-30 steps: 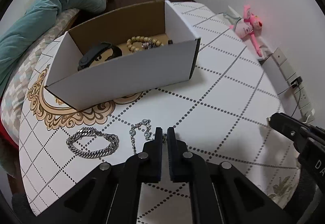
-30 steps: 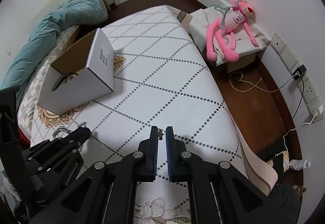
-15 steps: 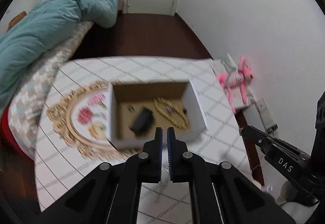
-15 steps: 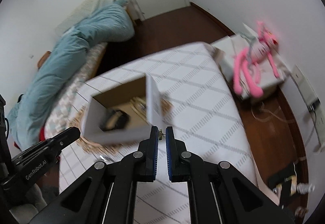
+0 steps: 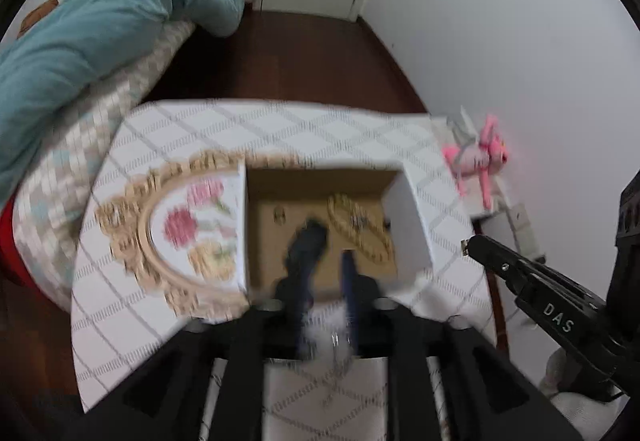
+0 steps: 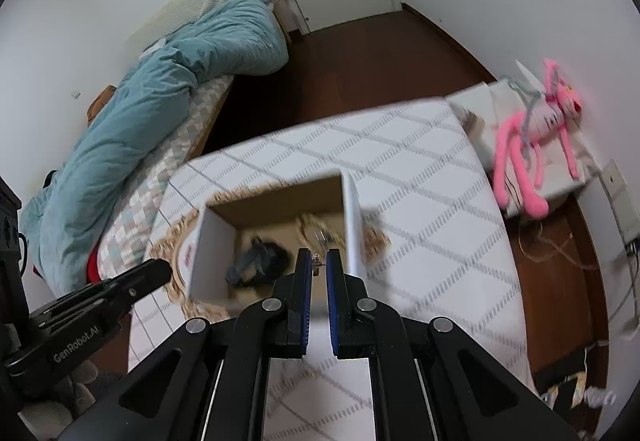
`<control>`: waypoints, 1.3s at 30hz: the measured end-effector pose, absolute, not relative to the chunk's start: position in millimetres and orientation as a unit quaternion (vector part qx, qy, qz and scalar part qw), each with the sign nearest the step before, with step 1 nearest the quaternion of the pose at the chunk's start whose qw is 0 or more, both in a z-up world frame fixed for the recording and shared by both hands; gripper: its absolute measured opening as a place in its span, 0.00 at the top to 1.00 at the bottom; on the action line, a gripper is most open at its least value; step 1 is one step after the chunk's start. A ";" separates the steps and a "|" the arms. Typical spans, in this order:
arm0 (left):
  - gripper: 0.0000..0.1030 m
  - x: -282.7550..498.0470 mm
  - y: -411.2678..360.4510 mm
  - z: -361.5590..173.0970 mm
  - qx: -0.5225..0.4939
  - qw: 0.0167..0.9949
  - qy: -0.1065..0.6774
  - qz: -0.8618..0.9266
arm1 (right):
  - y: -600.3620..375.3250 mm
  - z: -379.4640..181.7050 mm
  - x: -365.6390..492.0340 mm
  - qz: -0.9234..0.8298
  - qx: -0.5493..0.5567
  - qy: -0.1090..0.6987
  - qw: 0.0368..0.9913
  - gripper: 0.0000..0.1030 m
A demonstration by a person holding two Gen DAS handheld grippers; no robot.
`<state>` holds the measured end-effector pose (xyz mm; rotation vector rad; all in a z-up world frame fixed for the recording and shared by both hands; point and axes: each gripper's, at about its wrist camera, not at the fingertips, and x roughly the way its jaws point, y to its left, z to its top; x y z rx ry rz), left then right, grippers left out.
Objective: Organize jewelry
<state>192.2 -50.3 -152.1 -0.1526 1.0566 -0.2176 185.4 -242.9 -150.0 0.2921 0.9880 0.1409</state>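
From above, the left wrist view looks into the open white cardboard box. Inside lie a beaded bracelet, a black item and a small ring. My left gripper hovers over the box's near edge with its jaws opening. A thin silver chain, blurred, hangs loose in the gap. My right gripper is shut on a tiny gold piece, above the same box. Each gripper shows in the other's view: the right gripper and the left gripper.
The box stands on a round table under a white dotted-lattice cloth with a gold floral oval print. A bed with a teal duvet lies left. A pink plush toy and wall sockets are right.
Both grippers rose from the tabletop to above the box. The left jaws, shut on the silver chain before, have now parted. The right gripper stays shut on its gold piece.
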 end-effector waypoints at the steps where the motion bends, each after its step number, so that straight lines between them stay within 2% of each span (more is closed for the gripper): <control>1: 0.57 184.6 -53.8 -157.1 -0.070 0.855 0.503 -0.107 | -247.9 -157.7 173.9 0.062 0.143 0.477 0.865 0.93; 2: 0.49 174.0 -58.9 -164.1 -0.067 0.855 0.502 -0.109 | -252.9 -165.2 163.2 0.056 0.146 0.482 0.862 0.93; 10: 0.49 138.3 -123.2 -233.6 0.004 0.836 0.535 -0.120 | -304.1 -224.4 100.2 -0.007 0.177 0.528 0.831 0.93; 16: 0.50 138.6 -147.2 -254.5 0.059 0.841 0.529 -0.097 | -327.9 -236.0 84.5 -0.031 0.182 0.530 0.828 0.93; 18: 0.56 141.6 -149.1 -258.3 0.071 0.843 0.526 -0.089 | -329.2 -235.5 84.3 -0.033 0.184 0.529 0.828 0.93; 23: 0.93 144.7 -151.4 -262.2 0.087 0.845 0.519 -0.096 | -327.5 -235.7 87.4 -0.033 0.183 0.528 0.829 0.92; 31: 0.94 141.3 -146.3 -249.8 0.065 0.849 0.514 -0.107 | -320.6 -222.0 89.9 -0.025 0.184 0.518 0.835 0.92; 39: 0.94 146.1 -111.1 -182.5 -0.024 0.857 0.495 -0.142 | -299.9 -182.0 109.1 0.016 0.188 0.491 0.850 0.93</control>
